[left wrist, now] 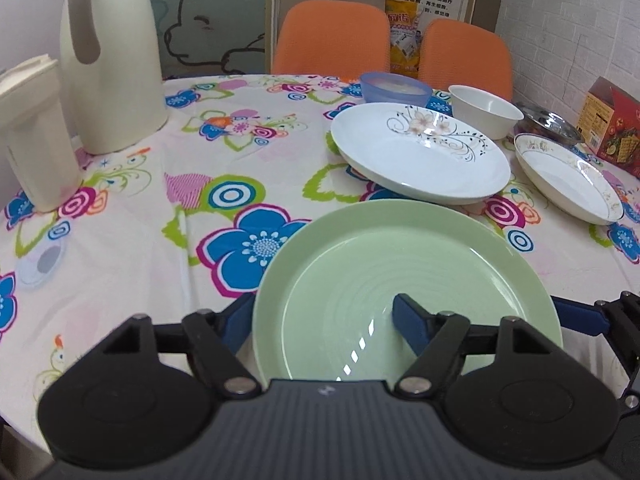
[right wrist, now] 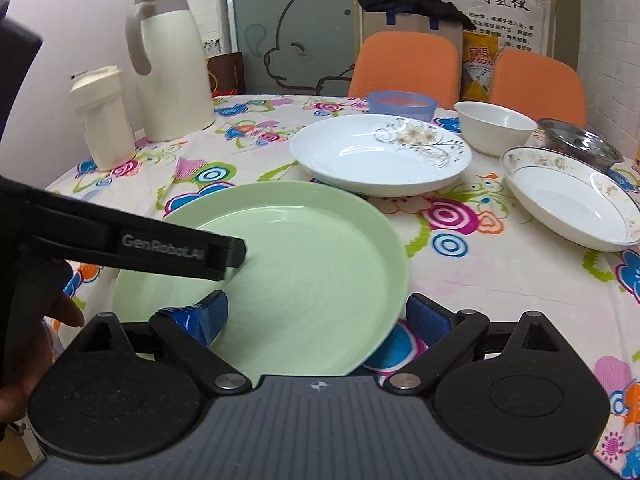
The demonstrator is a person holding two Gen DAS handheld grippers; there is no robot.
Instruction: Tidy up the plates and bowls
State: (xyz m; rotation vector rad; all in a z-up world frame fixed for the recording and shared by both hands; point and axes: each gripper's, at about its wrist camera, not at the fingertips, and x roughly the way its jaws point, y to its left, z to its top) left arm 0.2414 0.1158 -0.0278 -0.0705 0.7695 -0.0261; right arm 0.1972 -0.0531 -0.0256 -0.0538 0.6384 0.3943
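A pale green plate (left wrist: 400, 256) (right wrist: 312, 248) lies at the near edge of the flower-print tablecloth. My left gripper (left wrist: 324, 320) is open astride the plate's left rim, one finger outside it and one over the inside. On the opposite side my right gripper (right wrist: 318, 318) is open astride the right rim in the same way. Behind the green plate sits a large white plate with a flower print (left wrist: 420, 160) (right wrist: 372, 160). To its right is a smaller white plate with a patterned rim (left wrist: 568, 184) (right wrist: 572, 204). Further back stand a white bowl (left wrist: 484, 112) (right wrist: 494, 126), a blue bowl (left wrist: 396, 88) (right wrist: 400, 104) and a metal bowl (left wrist: 548, 124) (right wrist: 580, 144).
A tall cream thermos (left wrist: 116, 72) (right wrist: 172, 68) and a smaller cream jug (left wrist: 36, 132) (right wrist: 104, 116) stand at the back left. A red box (left wrist: 612, 124) is at the far right. Two orange chairs (left wrist: 332, 36) stand behind the table. A hand (right wrist: 40, 340) shows at the lower left.
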